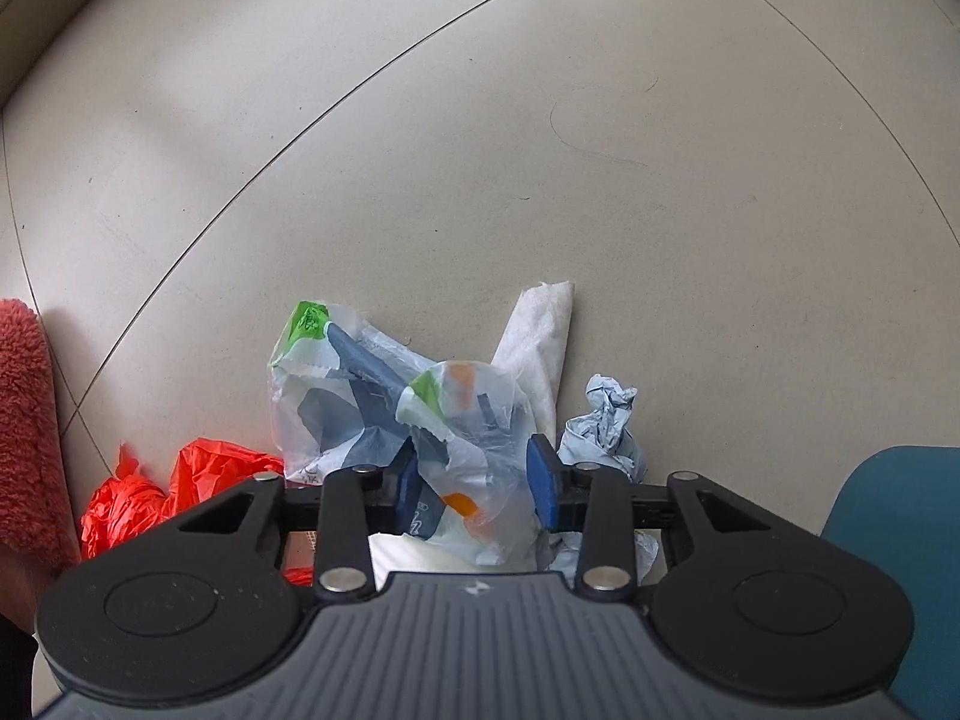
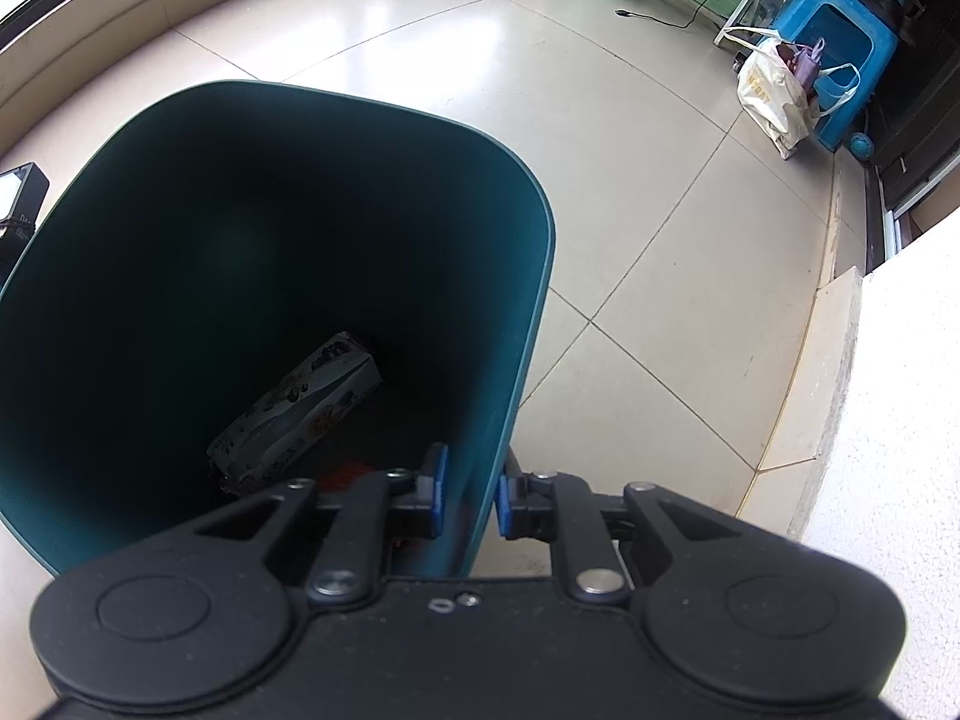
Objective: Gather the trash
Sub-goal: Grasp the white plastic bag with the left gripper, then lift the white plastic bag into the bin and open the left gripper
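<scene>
On the tiled floor (image 1: 480,120) lies a small heap of litter. A crumpled clear plastic bag with printed patches (image 1: 384,402) sits in the middle, a folded white paper towel (image 1: 540,330) just behind it and touching. A scrunched pale-blue paper wad (image 1: 606,420) lies to its right, a crumpled orange plastic bag (image 1: 180,480) to its left, and a fluffy pink cloth (image 1: 24,420) farther left. The left hand-held gripper (image 1: 477,480) straddles the clear bag. The right hand-held gripper (image 2: 471,495) straddles the near wall of a dark teal plastic bin (image 2: 528,300), with a printed cardboard box (image 2: 300,414) lying inside on its bottom.
</scene>
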Motion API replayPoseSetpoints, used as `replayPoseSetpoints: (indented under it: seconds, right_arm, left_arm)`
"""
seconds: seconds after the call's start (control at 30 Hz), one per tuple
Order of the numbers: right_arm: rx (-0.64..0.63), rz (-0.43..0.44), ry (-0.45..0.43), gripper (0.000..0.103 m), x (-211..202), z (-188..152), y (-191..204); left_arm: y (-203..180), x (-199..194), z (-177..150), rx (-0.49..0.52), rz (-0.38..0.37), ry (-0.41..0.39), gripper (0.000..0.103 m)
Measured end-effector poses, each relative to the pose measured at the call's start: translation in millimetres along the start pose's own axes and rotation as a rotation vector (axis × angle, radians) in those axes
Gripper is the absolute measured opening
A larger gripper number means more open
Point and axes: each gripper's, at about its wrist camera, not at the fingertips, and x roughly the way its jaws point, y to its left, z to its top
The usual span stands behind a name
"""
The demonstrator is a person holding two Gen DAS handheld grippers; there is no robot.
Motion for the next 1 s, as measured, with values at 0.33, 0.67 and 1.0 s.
replayPoseSetpoints:
  seconds: [0.33, 0.67, 1.0]
  right_arm:
    - [-0.018, -0.031, -0.006, 0.013, 0.4, -1.6, 4.6]
    - [-0.021, -0.041, -0.014, 0.008, 0.9, -2.5, 2.9]
    - [0.02, -0.023, -0.026, 0.007, -0.9, -3.9, -3.2]
  left_arm:
    - [32.2, -37.5, -18.1, 0.018, 0.048, -0.073, 0.009]
    - [33.7, -118.9, -41.5, 0.113, 0.025, -0.189, 0.008]
    - [-12.2, -217.0, -83.5, 0.306, -0.074, -0.321, 0.008]
